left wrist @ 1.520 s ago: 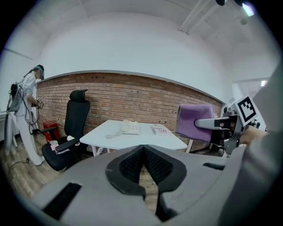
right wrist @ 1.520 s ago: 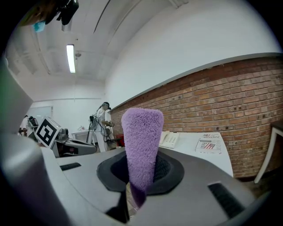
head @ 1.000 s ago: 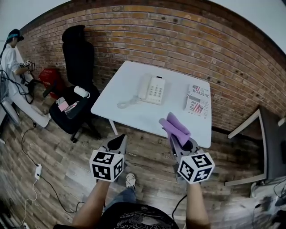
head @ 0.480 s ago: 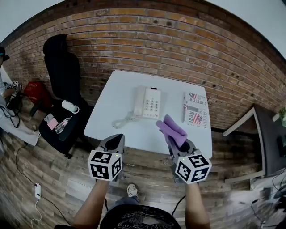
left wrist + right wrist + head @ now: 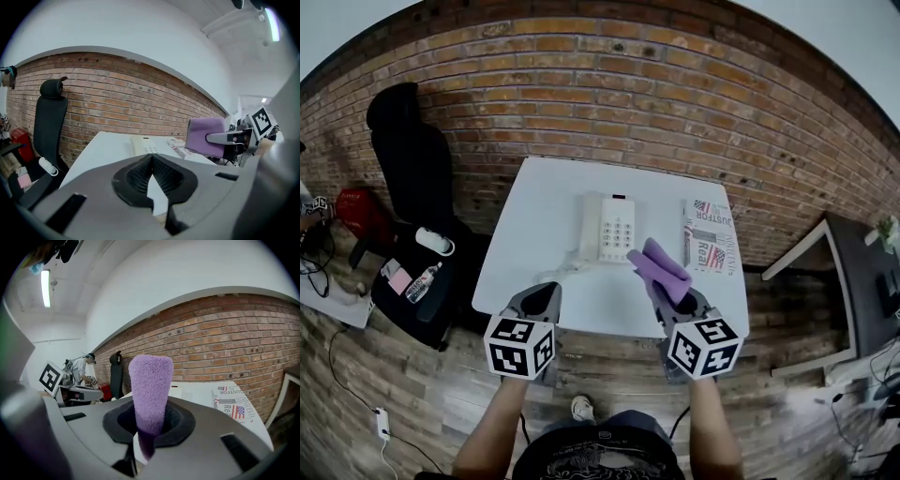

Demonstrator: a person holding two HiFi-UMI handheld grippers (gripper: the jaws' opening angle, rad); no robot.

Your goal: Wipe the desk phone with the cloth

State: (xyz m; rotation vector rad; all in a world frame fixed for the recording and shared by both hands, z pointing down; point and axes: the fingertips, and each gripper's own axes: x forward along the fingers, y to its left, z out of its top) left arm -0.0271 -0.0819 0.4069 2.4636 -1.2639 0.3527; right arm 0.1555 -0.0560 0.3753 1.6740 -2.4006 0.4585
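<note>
- Two tools hang over the desk's point(image 5: 525, 202) near edge, the left tool point(image 5: 547, 292) and the right tool point(image 5: 673, 298) well apart from each other
- left tool: jaws pressed together at their tips, nothing between them
- right tool: jaws clamped on a purple cloth point(image 5: 660, 268); the cloth stands up out of the jaws and reaches over the desktop towards the desk phone point(image 5: 609, 228), just short of it
- desk phone lies mid-desk, nearer the far edge by the brick wall point(image 5: 609, 84); its handset is on its left side; its coiled cord point(image 5: 551, 274) trails to the near-left edge
- newspaper point(image 5: 711, 236) lies just right of the phone, running along the desk's right edge
- bare white desktop lies open to the left of the phone and in front of it
- black office chair point(image 5: 405, 155) stands off the desk's left side, near the wall
</note>
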